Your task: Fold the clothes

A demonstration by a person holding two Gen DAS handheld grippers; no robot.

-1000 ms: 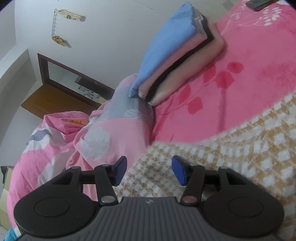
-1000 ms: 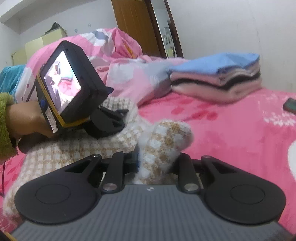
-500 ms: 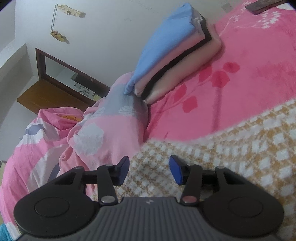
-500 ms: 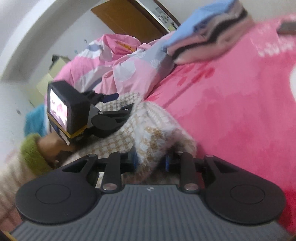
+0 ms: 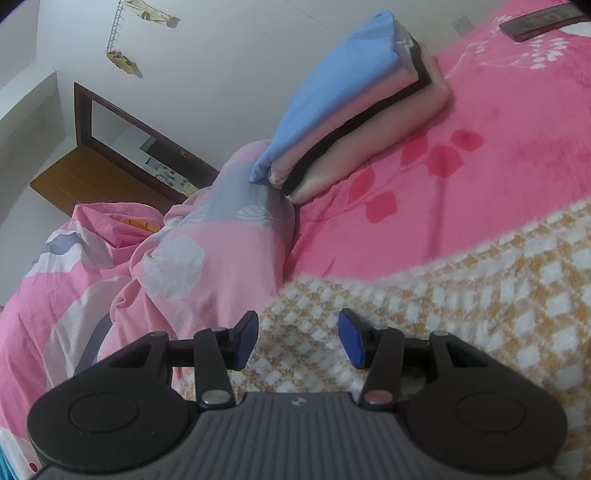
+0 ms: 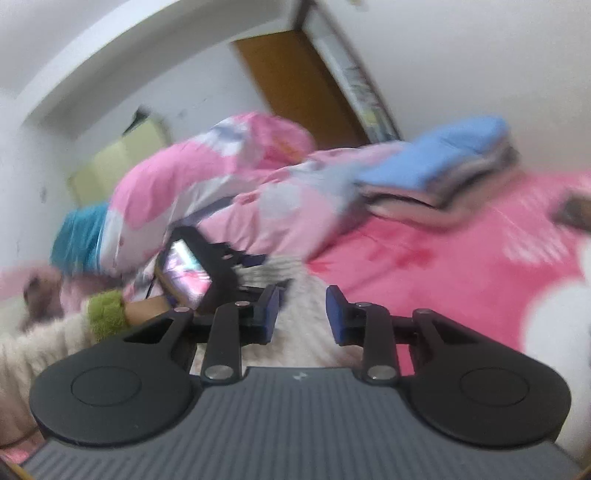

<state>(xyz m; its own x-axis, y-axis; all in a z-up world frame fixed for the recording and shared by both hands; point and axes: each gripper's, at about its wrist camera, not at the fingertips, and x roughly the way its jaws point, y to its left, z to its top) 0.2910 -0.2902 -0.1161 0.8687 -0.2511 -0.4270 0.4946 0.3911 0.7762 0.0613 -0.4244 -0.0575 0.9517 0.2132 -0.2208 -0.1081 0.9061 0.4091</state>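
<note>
My left gripper: jaws spread apart, nothing between the blue pads; it hangs just over the checked garment.
My right gripper: jaws parted, empty; this view is motion-blurred.
Checked garment: yellow-and-white knit lying flat on the pink bedsheet, filling the left wrist view from 6 o'clock out to 3 o'clock. Its far edge runs from 9 o'clock up toward 2 o'clock, and the long axis appears to follow that line; neck or hem end I cannot tell.
Same garment, right wrist view: a pale blurred patch directly under and ahead of my jaws.
My left hand: at 9 o'clock in the right wrist view, green cuff, holding the other gripper's body.
Quilt: pink floral, bunched at 10 o'clock, touching the garment's near-left corner.
Folded stack: at 1 o'clock, well apart from the garment; blue piece on top, then pale pink, black, pink, long axis toward 2 o'clock.
Containers: I can identify none.
Phone: dark, at the far 2 o'clock corner of the sheet.
Door: wooden, against the far wall at 10 o'clock.
</note>
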